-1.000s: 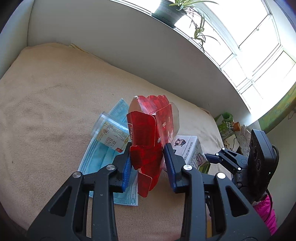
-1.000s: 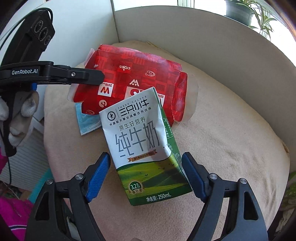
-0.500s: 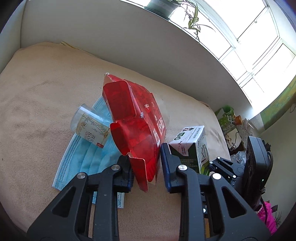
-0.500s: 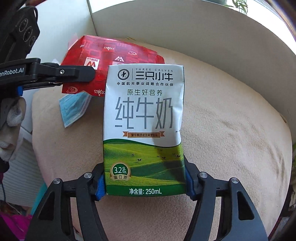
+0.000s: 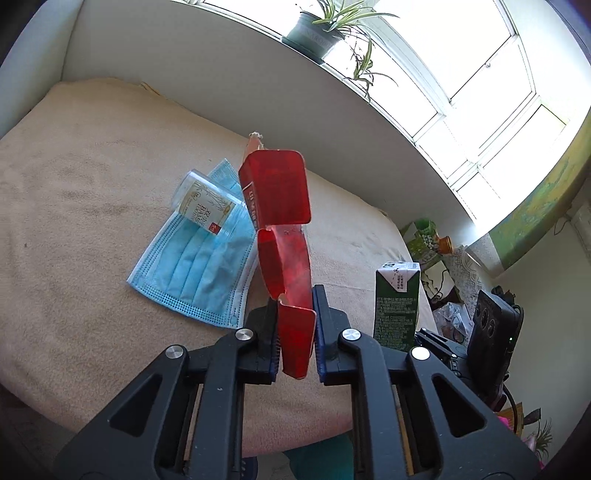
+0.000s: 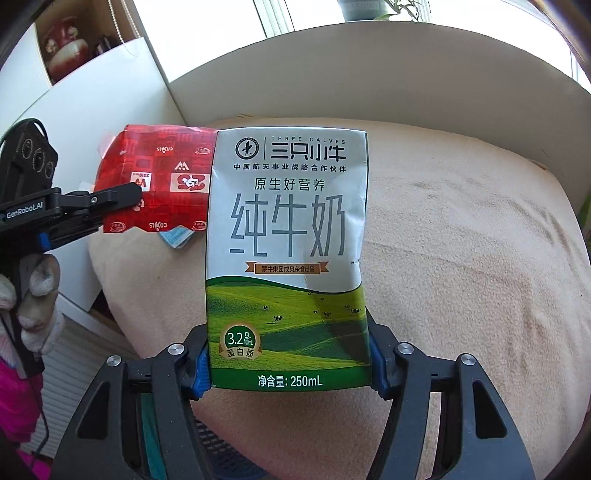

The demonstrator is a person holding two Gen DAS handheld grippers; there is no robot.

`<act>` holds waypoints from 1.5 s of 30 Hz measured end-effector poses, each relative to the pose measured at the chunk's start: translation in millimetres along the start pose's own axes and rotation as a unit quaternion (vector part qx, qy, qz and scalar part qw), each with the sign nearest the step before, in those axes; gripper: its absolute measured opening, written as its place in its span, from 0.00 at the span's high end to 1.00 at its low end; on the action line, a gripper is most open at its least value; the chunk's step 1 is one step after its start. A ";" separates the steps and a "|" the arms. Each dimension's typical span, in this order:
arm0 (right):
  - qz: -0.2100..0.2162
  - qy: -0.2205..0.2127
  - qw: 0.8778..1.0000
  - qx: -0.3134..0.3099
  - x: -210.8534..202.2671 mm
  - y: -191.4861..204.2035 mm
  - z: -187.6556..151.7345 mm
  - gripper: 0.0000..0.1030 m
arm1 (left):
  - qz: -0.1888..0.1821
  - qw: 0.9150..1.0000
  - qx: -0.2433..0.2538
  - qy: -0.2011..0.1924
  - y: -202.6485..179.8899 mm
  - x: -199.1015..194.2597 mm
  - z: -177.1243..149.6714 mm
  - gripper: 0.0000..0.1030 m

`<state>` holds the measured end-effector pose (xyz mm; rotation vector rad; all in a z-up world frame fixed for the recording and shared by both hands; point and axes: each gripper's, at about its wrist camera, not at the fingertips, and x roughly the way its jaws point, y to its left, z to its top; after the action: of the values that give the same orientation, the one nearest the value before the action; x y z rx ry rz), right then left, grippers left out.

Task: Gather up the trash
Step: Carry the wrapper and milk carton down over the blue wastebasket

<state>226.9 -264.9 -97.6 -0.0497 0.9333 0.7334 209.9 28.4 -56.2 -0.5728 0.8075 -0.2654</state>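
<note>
Beige cushion (image 5: 92,177): blue face mask (image 5: 195,273) flat, small bottle (image 5: 207,206) atop.

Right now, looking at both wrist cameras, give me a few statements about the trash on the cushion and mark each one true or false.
1. The right gripper holds the milk carton upright between its jaws. True.
2. The left gripper holds the blue face mask. False: its jaws are closing on the flattened red box; the mask lies on the beige cushion.
3. A small clear bottle lies on its side on the mask. True.
4. The potted plant stands on the cushion. False: it stands on the window ledge above the white wall.
5. The milk carton's label reads 500 mL. False: it reads 250 mL.
</note>
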 end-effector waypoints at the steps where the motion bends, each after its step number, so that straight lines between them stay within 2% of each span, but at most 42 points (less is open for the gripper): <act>1: 0.003 -0.002 1.000 0.004 -4.9 -2.8 -4.4 0.39 | 0.002 1.000 0.000 0.001 1.1 -0.9 -3.7 0.87; 4: 0.004 -0.008 1.000 0.007 -10.8 -5.1 -9.8 0.39 | 0.012 1.000 0.004 0.014 5.7 6.0 -8.5 0.83; 7: 0.009 -0.010 1.000 0.015 -20.7 1.2 -10.4 0.38 | 0.016 0.999 -0.019 0.025 12.0 14.3 -5.9 0.57; 9: 0.009 -0.012 1.000 0.019 -23.3 1.3 -12.5 0.38 | 0.021 0.999 -0.024 0.017 14.0 18.0 -2.1 0.56; 11: 0.009 -0.013 1.000 0.020 -27.0 1.7 -15.5 0.38 | 0.031 0.999 -0.033 0.013 17.5 23.6 2.8 0.56; 13: 0.007 -0.015 1.000 0.023 -29.9 -0.5 -18.6 0.38 | 0.023 0.998 -0.052 0.012 21.6 29.4 5.5 0.56; 15: 0.005 -0.017 0.999 0.027 -29.4 3.6 -19.0 0.38 | 0.016 0.998 -0.067 0.012 23.5 32.3 5.2 0.69; 16: 0.005 -0.018 0.999 0.029 -26.1 7.3 -14.5 0.38 | 0.009 0.998 -0.067 0.010 21.9 32.4 3.4 0.72; 17: 0.004 -0.019 0.999 0.029 -27.3 7.0 -15.0 0.38 | 0.004 0.998 -0.063 0.006 19.3 29.5 1.8 0.78; 22: -0.002 -0.027 0.999 0.035 -30.7 11.3 -18.5 0.38 | -0.002 0.999 -0.033 -0.013 2.9 4.9 -6.7 0.86; 30: 0.008 -0.037 0.998 0.048 -32.9 22.9 -26.5 0.38 | -0.014 0.999 0.000 -0.038 -7.6 -51.5 -27.8 0.87; 35: 0.016 -0.041 0.998 0.043 -41.9 40.7 -35.9 0.38 | 0.009 0.999 0.028 -0.038 -3.8 -86.9 -54.6 0.87; 45: 0.044 -0.036 0.997 0.047 -44.5 78.5 -70.8 0.38 | 0.043 0.998 -0.003 -0.046 38.8 -141.7 -118.3 0.87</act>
<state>113.2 -254.0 -87.0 0.0995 0.9044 0.7664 27.6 76.5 -58.2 -0.5510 0.7425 -0.1559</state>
